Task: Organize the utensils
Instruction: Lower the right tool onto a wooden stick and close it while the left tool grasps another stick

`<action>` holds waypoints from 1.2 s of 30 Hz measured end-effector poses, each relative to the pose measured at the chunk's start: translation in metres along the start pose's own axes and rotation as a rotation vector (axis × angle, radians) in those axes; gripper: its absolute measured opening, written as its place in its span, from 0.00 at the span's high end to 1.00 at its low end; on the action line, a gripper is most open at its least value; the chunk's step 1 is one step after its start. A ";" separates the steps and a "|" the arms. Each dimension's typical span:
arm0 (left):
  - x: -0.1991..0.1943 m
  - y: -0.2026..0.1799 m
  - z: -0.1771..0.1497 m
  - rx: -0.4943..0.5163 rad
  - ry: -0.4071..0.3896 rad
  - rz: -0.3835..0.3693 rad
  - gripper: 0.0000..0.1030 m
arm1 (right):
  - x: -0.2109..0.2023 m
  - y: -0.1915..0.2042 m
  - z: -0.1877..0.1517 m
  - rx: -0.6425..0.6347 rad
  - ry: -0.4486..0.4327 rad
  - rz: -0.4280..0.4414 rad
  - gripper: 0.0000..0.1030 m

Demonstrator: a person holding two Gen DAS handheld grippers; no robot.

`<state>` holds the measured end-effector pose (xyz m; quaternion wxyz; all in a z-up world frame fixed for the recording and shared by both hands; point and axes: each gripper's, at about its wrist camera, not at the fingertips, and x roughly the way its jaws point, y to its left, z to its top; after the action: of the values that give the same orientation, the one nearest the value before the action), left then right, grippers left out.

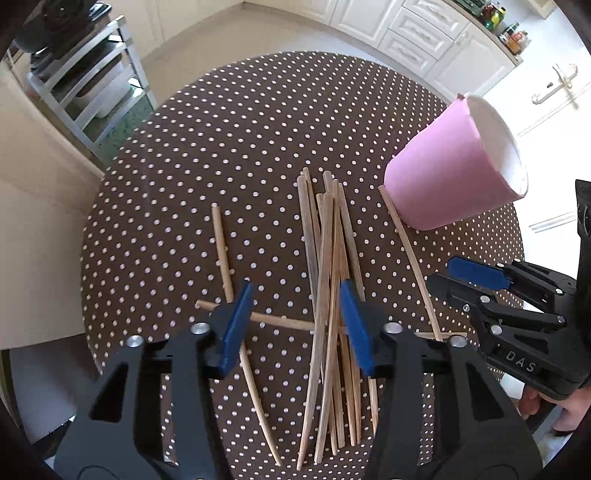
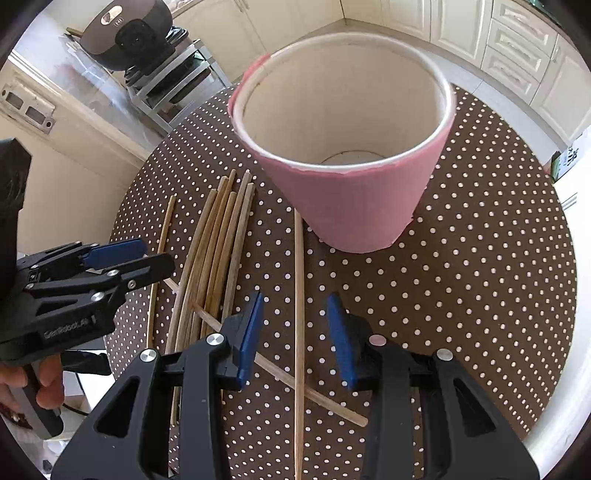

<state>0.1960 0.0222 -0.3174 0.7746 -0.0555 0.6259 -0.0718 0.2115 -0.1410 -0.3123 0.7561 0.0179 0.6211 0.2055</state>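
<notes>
Several wooden chopsticks [image 1: 328,280] lie in a loose pile on the brown polka-dot table [image 1: 221,147]; they also show in the right wrist view [image 2: 218,243]. A pink cup [image 1: 450,166] with a white inside stands upright and empty at the right, and fills the right wrist view [image 2: 351,199]. My left gripper [image 1: 295,325] is open above the near part of the pile, holding nothing. My right gripper [image 2: 295,332] is open above a single chopstick [image 2: 298,295] just in front of the cup, holding nothing. Each gripper also shows in the other's view [image 1: 461,280], [image 2: 133,258].
One chopstick [image 1: 223,251] lies apart at the left and another [image 1: 258,317] lies crosswise under the pile. A metal shelf rack [image 1: 92,85] stands beyond the table's far left edge. White kitchen cabinets [image 1: 424,33] line the back.
</notes>
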 end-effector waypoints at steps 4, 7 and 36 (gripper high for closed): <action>0.012 -0.001 0.008 0.017 0.021 -0.004 0.65 | 0.009 -0.001 0.001 -0.009 0.013 0.007 0.67; 0.017 -0.001 0.011 0.027 0.033 -0.012 0.65 | 0.013 -0.001 0.003 -0.013 0.015 0.009 0.67; 0.057 -0.011 0.023 -0.021 0.066 -0.088 0.93 | 0.050 0.025 0.033 -0.037 0.007 -0.085 0.95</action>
<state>0.2298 0.0008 -0.3650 0.7491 -0.0888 0.6487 -0.1008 0.2429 -0.0937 -0.3440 0.7620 -0.0231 0.6202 0.1848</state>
